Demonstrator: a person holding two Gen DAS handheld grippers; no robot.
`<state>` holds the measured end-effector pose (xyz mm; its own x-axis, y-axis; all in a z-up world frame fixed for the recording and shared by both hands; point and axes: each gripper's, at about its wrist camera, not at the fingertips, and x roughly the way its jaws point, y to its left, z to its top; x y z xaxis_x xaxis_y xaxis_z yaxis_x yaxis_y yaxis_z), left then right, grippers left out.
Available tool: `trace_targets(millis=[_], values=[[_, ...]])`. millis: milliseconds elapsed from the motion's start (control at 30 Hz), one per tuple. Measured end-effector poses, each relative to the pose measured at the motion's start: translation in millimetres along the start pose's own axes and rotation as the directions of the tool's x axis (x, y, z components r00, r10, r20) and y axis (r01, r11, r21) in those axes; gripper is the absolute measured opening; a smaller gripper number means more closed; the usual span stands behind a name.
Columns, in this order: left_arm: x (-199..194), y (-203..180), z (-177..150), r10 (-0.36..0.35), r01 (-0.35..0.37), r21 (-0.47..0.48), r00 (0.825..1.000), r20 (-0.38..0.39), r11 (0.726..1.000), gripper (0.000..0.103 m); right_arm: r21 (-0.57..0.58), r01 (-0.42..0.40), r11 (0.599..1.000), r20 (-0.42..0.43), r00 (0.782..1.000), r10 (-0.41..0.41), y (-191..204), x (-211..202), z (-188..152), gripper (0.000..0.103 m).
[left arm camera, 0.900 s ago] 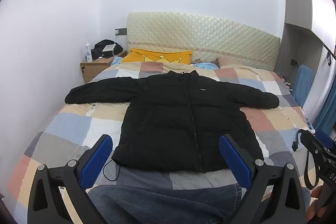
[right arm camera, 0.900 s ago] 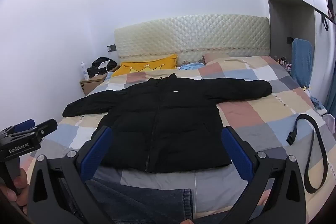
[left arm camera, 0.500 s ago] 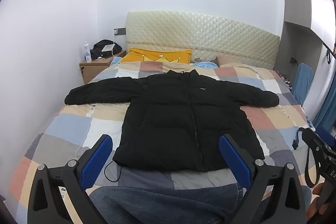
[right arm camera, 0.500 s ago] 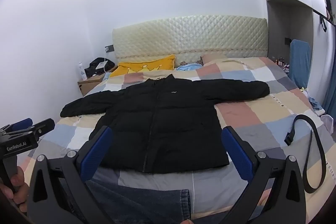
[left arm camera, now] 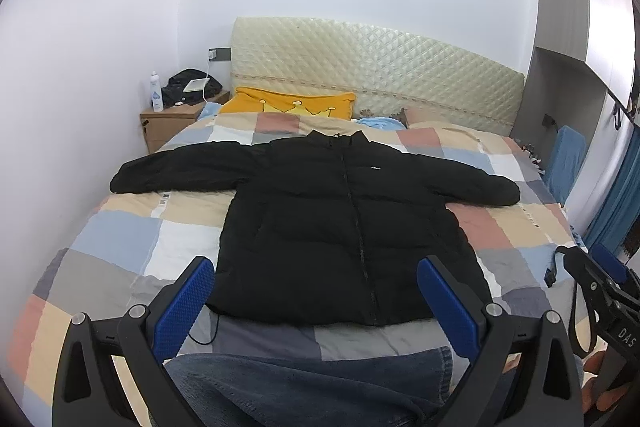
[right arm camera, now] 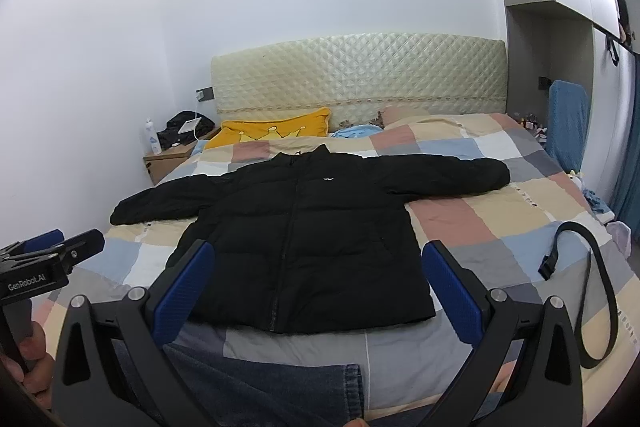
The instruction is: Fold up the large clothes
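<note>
A black puffer jacket (left arm camera: pixel 328 223) lies flat and zipped on the checked bed, both sleeves spread out sideways; it also shows in the right wrist view (right arm camera: pixel 304 235). My left gripper (left arm camera: pixel 316 303) is open and empty, held above the bed's foot, short of the jacket's hem. My right gripper (right arm camera: pixel 316 291) is open and empty too, at about the same distance from the hem. Each gripper shows at the edge of the other's view, the right one (left arm camera: pixel 600 287) and the left one (right arm camera: pixel 52 259).
Dark blue jeans (left arm camera: pixel 312 383) lie at the bed's foot under the grippers. A black belt (right arm camera: pixel 592 291) lies on the bed's right side. A yellow pillow (left arm camera: pixel 288 103) sits by the headboard. A nightstand (left arm camera: pixel 168 119) stands at the left wall.
Both grippers have drifted very slightly; the jacket sits a little lower in the views. Nothing was gripped or moved.
</note>
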<state>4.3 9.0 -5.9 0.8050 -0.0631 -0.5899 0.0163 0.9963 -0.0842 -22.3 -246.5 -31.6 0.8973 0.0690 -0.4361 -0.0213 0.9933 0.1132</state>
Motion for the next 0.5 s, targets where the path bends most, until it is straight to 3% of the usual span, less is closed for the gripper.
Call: trace_targets(millis=[500], values=[[10.1,1.8,-3.6,0.006,-0.006,0.011,1.000,-0.023,1.000,0.102,0.001,0.013,1.000,-0.003,1.000,-0.013,1.0,-2.0,-2.5,0.103]])
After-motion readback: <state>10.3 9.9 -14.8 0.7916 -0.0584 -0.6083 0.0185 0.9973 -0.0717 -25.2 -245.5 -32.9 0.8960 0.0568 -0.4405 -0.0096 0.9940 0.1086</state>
